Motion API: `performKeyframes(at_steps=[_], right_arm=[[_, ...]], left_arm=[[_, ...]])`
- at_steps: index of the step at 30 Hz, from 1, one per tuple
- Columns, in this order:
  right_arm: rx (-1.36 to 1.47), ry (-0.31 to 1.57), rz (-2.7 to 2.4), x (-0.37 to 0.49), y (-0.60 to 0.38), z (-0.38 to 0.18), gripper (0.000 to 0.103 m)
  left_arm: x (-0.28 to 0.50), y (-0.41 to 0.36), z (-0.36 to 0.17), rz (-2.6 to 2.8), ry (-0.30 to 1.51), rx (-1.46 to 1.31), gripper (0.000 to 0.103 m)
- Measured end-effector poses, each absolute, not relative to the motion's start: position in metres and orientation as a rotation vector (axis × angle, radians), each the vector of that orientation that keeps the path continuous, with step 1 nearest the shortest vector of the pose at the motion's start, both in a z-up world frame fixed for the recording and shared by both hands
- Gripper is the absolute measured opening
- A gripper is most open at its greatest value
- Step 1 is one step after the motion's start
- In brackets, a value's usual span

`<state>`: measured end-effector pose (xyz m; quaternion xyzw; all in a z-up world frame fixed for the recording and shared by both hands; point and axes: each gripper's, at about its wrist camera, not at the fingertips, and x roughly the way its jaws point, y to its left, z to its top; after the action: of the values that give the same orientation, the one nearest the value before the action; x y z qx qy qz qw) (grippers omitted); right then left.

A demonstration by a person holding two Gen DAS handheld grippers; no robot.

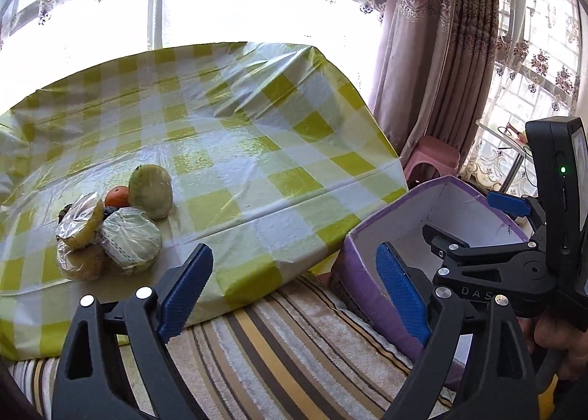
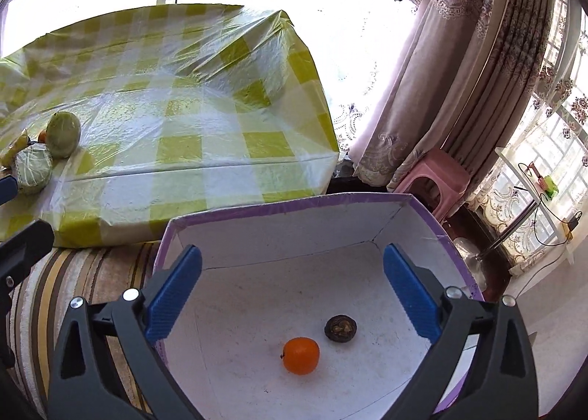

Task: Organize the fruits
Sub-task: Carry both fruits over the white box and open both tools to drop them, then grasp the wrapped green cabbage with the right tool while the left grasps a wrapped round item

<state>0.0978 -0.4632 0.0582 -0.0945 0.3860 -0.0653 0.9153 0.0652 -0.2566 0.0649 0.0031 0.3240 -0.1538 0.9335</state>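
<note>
Release position over the box, as judged from both wrist views. Right gripper [image 2: 292,291] is held above the purple-rimmed box [image 2: 279,208] with its blue pads spread wide and nothing between them; directly beneath, an orange fruit [image 2: 300,355] and a dark, wrinkled round item [image 2: 340,327] are seen lying apart on the white box floor, so two pieces are taken as already sorted. Left gripper [image 1: 294,291] is likewise unclenched and empty, poised over the striped rug [image 1: 279,353] between the box [image 1: 386,221] and the tabletop [image 1: 228,148], which is draped in a yellow-checked plastic cloth. Remaining fruits are clustered near the left edge of that tabletop: a large green fruit [image 1: 150,192] standing upright, a small orange fruit [image 1: 117,196] just behind it, and three film-wrapped cut pieces [image 1: 132,238] leaning against one another. The next step is judged to be a fetch from this cluster. A free-standing piece is best taken first, since the wrapped pieces are propped together and may be toppled if one is pulled out. The film is likely to be slippery, so a grip across the broad flanks is advised, and each piece should be lowered well inside the box walls before being let go, clear of the two items already there.
</note>
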Motion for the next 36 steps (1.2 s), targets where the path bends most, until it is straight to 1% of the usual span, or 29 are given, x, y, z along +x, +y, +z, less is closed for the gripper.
performKeyframes(at_steps=[9, 21, 22, 26, 29, 36], right_arm=[[-0.21, 0.788, -0.096, 0.102, -0.436, 0.062, 0.099], [-0.069, 0.782, 0.13, 0.124, -0.364, 0.062, 0.099], [-0.06, 0.78, 0.147, 0.125, -0.357, 0.061, 0.099], [0.0, 0.786, 0.239, 0.131, -0.329, 0.057, 0.099], [0.035, 0.8, 0.31, 0.137, -0.308, 0.05, 0.099], [0.011, 0.813, 0.412, 0.148, -0.261, 0.039, 0.099]], left_arm=[[0.067, -0.203, 0.073, -0.246, 0.626, -0.096, 0.087], [0.074, -0.098, 0.073, -0.04, 0.624, -0.222, 0.085], [0.074, -0.089, 0.072, -0.027, 0.626, -0.239, 0.085], [0.078, -0.056, 0.064, -0.024, 0.645, -0.341, 0.077], [0.084, -0.052, 0.06, -0.043, 0.658, -0.354, 0.076], [0.113, -0.063, 0.058, -0.152, 0.672, -0.314, 0.075]])
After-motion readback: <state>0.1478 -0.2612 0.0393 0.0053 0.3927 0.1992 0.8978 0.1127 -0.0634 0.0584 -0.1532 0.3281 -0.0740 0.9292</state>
